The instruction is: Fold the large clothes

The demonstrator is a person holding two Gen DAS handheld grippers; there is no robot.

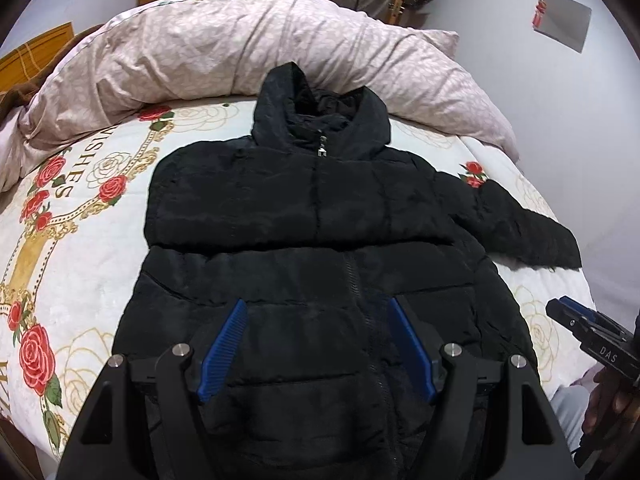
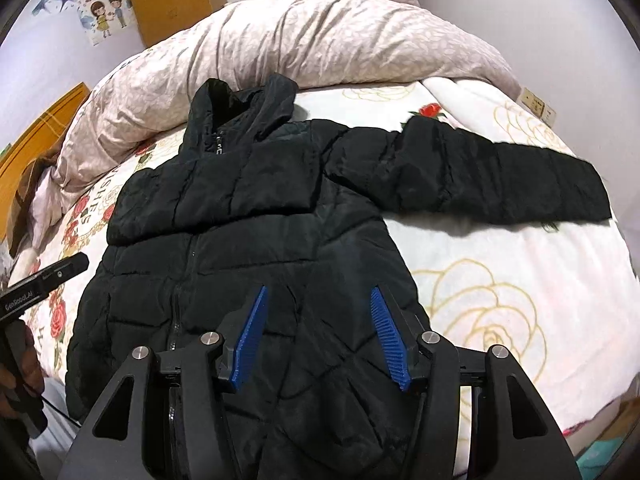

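Rumpled pink duvet on rose-print bedsheet; cartoon wall sticker.

Pretty clearly a home bedroom: bed with a rose-print sheet, rumpled pink duvet, wooden headboard, cartoon sticker on the wall.

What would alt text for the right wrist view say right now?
A black quilted puffer jacket with a hood lies front up and zipped on a rose-printed white bedspread, one sleeve stretched out to the right and the other folded across the chest. The right gripper hangs over the hem, blue-padded jaws open and empty. A crumpled pale pink duvet lies behind.
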